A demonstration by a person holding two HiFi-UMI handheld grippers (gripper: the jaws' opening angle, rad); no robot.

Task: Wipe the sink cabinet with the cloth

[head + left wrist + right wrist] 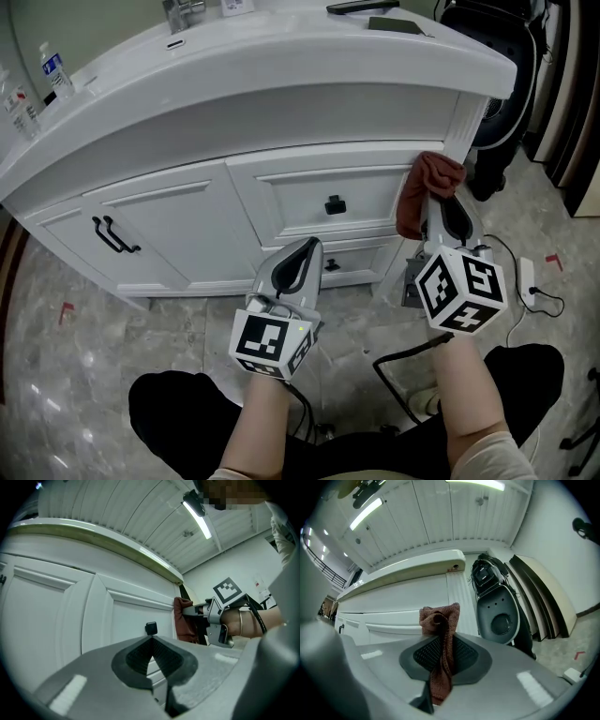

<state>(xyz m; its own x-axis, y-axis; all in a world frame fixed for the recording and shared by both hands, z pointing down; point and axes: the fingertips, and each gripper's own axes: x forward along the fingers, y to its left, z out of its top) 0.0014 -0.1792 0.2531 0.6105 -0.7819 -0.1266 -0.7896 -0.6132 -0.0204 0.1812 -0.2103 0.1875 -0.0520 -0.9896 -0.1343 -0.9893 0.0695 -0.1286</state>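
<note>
One cloth [439, 617] in right gripper [440, 646] — one cabinet [187, 225].

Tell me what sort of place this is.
Most likely a bathroom: a white sink cabinet with panelled doors and drawers, a faucet on its curved countertop, and a glossy stone-tile floor. The right gripper holds a reddish cloth by the cabinet's right end.

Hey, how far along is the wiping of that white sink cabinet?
Done: the cloth is picked up, clamped in the right gripper. In hand: it is held at the right end of the cabinet, beside the top drawer. Left: the rest of the front; nothing shows what is wiped. The left gripper is shut, empty.
</note>
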